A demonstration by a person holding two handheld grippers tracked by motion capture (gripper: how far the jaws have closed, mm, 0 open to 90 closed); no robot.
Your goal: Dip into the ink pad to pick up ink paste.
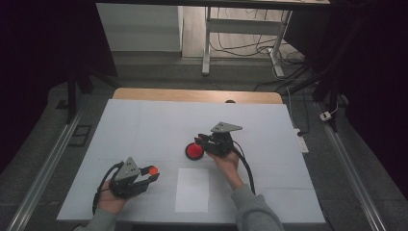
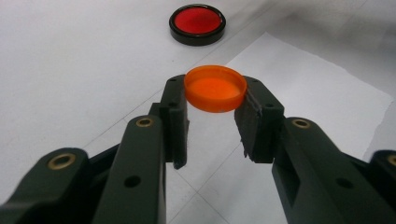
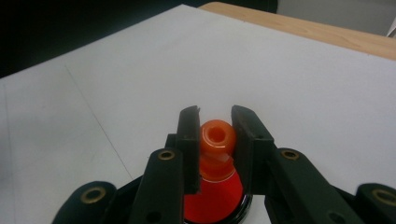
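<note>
Left gripper (image 2: 211,116) clamps orange cap (image 2: 215,88) (jaws pinching its rim).

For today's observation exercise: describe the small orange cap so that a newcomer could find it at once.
Start at the white table and go to its near left corner, where the left gripper is held. Pinched between its jaws is the orange cap, a shallow round lid. Unlike the red disc beyond, it has no black rim.

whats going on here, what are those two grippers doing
A person holds a gripper in each hand over a white table. The left gripper is shut on a small orange cap. The right gripper is shut on the orange neck of something set on a red disc with a black rim.
</note>
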